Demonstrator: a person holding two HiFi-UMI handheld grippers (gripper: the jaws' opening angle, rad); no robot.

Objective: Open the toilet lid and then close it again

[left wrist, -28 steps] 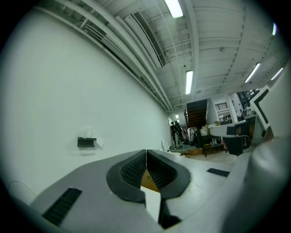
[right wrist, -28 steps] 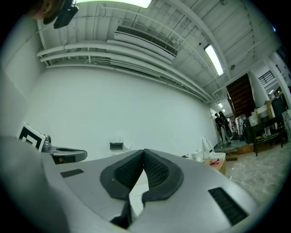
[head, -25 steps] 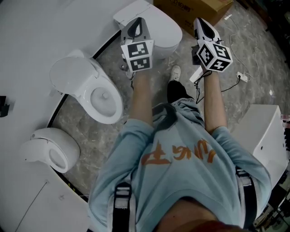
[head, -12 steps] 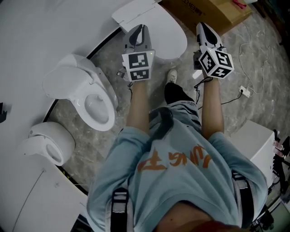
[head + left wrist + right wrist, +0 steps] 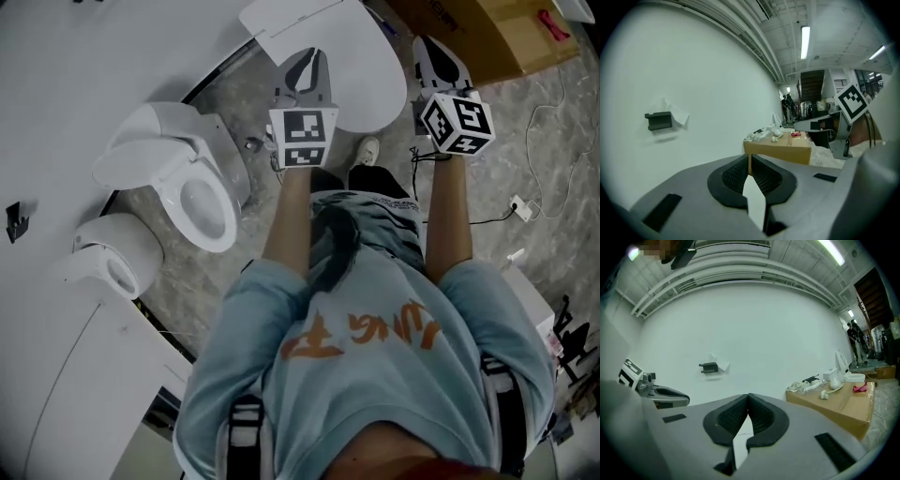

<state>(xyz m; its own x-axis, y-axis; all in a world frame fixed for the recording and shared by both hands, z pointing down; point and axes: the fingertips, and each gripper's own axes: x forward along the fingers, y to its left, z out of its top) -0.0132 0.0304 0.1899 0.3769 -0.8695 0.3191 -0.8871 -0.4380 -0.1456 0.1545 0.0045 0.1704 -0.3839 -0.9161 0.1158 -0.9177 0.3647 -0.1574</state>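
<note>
A white toilet with its lid [image 5: 367, 66] down stands at the top centre of the head view, its tank [image 5: 281, 19] against the white wall. My left gripper [image 5: 307, 58] hangs over the lid's left side, jaws shut and empty. To the right of the lid, my right gripper [image 5: 429, 45] is also shut and empty. In the left gripper view the left gripper [image 5: 749, 162] has its pads pressed together and points along the wall. The right gripper view shows the right gripper [image 5: 748, 398] shut the same way. The toilet is hidden in both gripper views.
A second toilet [image 5: 192, 187] with its bowl open and a third toilet [image 5: 108, 258] stand along the curved wall at left. A cardboard box [image 5: 497, 37] with small items sits at top right. A cable and plug [image 5: 520, 206] lie on the floor. A dark bracket [image 5: 658, 120] hangs on the wall.
The person has stepped toward the closed toilet, and both grippers have come forward and lower over it. Both stay shut. The open toilets have slid leftward in view.
</note>
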